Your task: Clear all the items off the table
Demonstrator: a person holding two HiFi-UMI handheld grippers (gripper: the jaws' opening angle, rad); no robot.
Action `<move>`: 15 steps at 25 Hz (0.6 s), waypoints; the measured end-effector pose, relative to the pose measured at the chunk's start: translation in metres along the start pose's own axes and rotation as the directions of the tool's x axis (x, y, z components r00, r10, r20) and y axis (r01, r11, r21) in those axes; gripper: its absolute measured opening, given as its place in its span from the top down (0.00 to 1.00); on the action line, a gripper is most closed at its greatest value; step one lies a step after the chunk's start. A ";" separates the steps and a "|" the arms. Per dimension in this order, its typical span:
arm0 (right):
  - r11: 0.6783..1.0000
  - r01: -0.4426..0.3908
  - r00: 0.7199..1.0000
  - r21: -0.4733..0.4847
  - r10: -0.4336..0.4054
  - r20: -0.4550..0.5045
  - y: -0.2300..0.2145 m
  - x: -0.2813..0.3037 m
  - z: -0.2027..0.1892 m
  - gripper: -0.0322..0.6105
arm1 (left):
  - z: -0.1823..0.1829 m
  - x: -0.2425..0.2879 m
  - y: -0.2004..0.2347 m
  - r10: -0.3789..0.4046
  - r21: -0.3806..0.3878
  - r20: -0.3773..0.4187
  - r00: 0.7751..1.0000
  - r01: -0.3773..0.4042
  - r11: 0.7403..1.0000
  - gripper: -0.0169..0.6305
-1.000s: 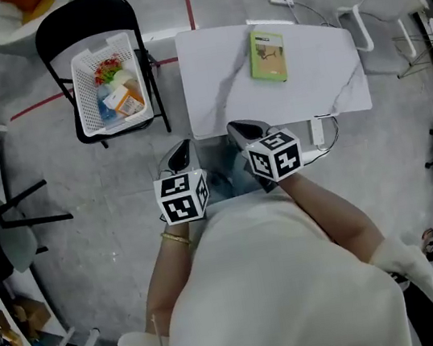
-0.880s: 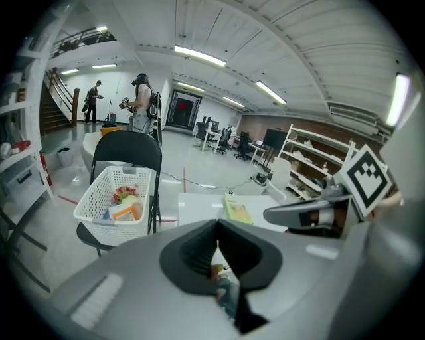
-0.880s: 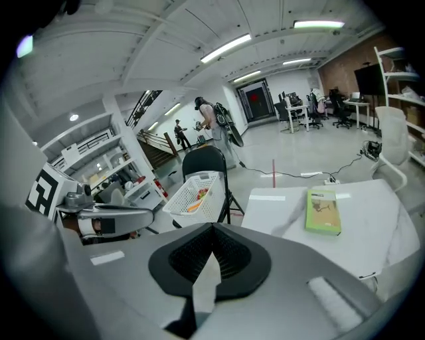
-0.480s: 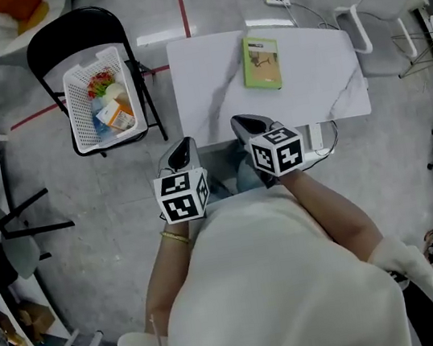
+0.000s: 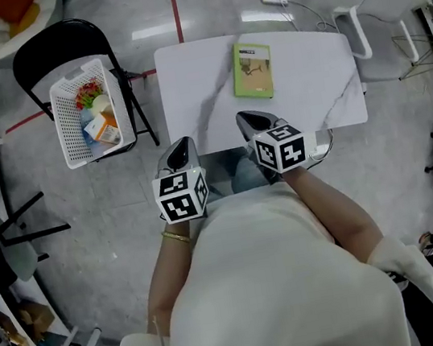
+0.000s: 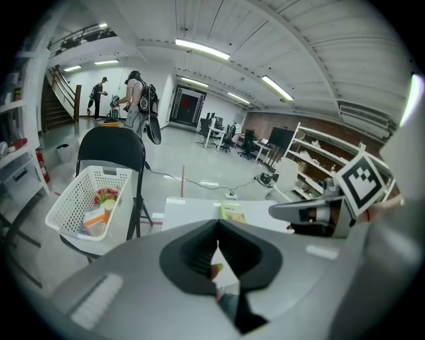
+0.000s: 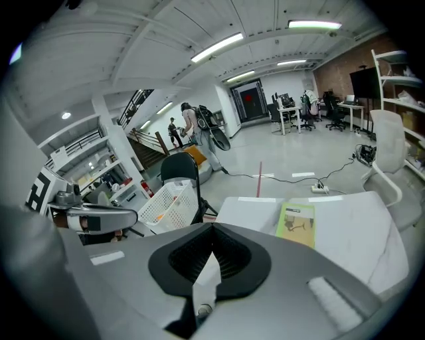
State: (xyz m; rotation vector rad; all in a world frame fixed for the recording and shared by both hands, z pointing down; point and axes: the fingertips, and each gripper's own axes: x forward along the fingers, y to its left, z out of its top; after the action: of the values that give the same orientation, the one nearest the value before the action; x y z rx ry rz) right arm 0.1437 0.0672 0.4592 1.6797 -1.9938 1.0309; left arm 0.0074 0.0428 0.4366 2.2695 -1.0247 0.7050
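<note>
One book [image 5: 252, 70] at the tabletop's [image 5: 309, 88] far edge, one basket [image 5: 69, 142] on one chair [image 5: 50, 48], left gripper [image 5: 182, 143], right gripper [image 5: 245, 117], both pressed together, empty.

**One view from above, two low and level**
The head camera looks steeply down over the person. Both gripper views face far, seemingly from the near edge of the table [image 5: 309, 88]. All three share it, the book [image 5: 252, 70] and the basket [image 5: 65, 127].

The bench [image 5: 309, 88] top is smooth and white, stone-look with grey veins. The green booklet [image 5: 252, 70] has a matt paper cover. The basket [image 5: 65, 127] is white plastic lattice. The floor [image 5: 214, 1] is glossy grey. The left gripper [image 6: 217, 229] and right gripper [image 7: 212, 230] are matt grey plastic, their jaws lined black and ribbed.
</note>
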 end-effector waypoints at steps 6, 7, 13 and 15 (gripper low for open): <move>0.998 0.046 0.999 0.032 -0.046 -0.013 -0.051 0.005 0.009 0.96 | 0.014 0.032 -0.016 0.006 0.001 -0.013 1.000 -0.006 1.000 0.96; 0.998 0.053 0.998 0.037 -0.053 -0.017 -0.059 0.006 0.010 0.96 | 0.016 0.037 -0.018 0.007 -0.001 -0.016 1.000 -0.007 1.000 0.96; 0.995 0.081 0.996 0.052 -0.079 -0.048 -0.109 0.017 0.010 0.96 | 0.021 0.077 -0.034 0.012 -0.009 -0.045 0.999 -0.012 1.000 0.96; 0.995 0.087 0.995 0.046 -0.084 -0.060 -0.123 0.019 0.009 0.96 | 0.022 0.090 -0.042 0.008 -0.009 -0.056 0.998 -0.009 1.000 0.96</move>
State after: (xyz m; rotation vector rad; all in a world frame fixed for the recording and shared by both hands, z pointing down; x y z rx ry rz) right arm 0.2580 0.0425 0.5043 1.7241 -1.8577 1.0931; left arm 0.0970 0.0069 0.4690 2.2257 -1.0102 0.7609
